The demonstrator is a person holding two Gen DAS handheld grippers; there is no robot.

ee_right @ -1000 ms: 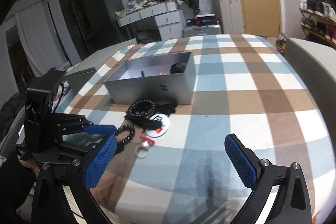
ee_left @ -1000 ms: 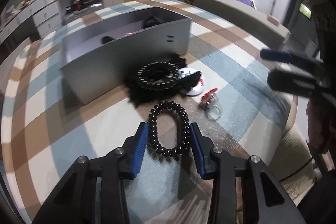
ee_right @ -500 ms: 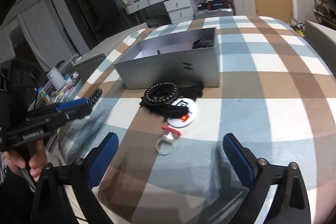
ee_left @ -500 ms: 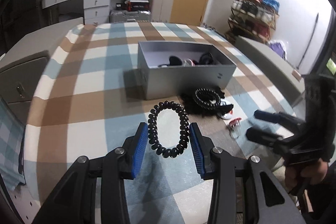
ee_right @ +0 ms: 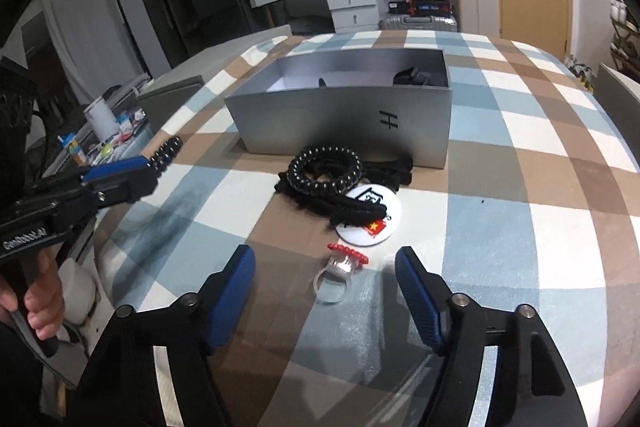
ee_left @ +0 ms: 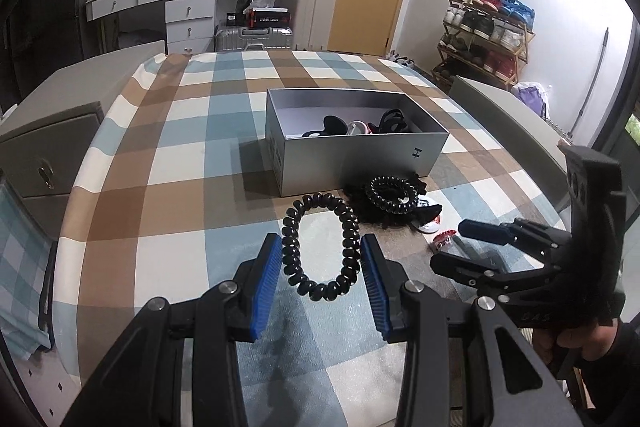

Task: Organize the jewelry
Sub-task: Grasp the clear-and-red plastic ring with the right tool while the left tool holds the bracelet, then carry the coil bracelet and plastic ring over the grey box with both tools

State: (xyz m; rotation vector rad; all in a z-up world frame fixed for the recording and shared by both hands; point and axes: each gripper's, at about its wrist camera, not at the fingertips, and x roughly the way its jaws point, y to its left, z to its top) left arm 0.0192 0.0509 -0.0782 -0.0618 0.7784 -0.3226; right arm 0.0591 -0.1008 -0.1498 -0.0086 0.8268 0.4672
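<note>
so the left gripper [ee_left: 320, 263] has lifted the black spiral hair tie [ee_left: 318, 245] clear, mid-frame below the grey box [ee_left: 360, 155], while the right gripper [ee_right: 325, 285], jaws just closing but not touching yet, now straddles the red-topped ring [ee_right: 340, 269], lower centre, probably next to be boxed.

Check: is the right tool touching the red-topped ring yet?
Apart. The right wrist view shows the right tool, which has just been closing, with clear tablecloth between each pad and the ring.

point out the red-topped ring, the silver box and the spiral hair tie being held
red-topped ring [ee_right: 347, 254], right wrist view, red top
silver box [ee_right: 320, 121], right wrist view, front wall
spiral hair tie [ee_left: 291, 251], left wrist view, left side
</note>
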